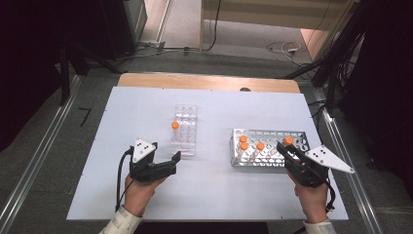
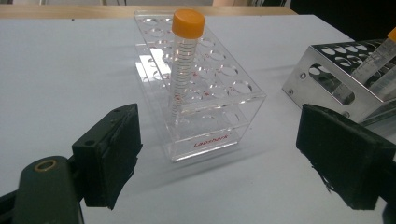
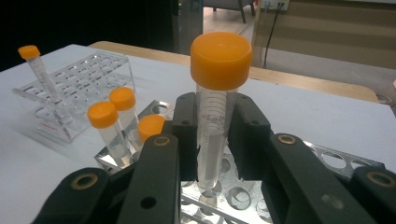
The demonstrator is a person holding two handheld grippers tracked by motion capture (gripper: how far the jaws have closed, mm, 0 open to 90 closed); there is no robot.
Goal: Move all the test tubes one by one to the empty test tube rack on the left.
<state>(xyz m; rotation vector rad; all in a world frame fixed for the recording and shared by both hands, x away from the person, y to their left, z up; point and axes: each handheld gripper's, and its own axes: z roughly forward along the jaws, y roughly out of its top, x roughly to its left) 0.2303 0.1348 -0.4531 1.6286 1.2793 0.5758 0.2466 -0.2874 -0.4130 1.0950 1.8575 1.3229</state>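
Right claw (image 3: 212,135) grips one of four metal-rack tubes (image 3: 215,98).

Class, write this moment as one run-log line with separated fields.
right gripper: shut on orange-capped tube above metal rack | left gripper: open, facing clear rack holding one tube

Orange caps (image 3: 220,59) are seen on clear tubes (image 3: 212,135) marked with fine graduation lines. Red lettering is printed on the transparent rack (image 2: 205,116). The metal rack (image 1: 270,146) is silver, the tongs (image 3: 212,140) black, the bench (image 1: 146,102) pale blue-white.
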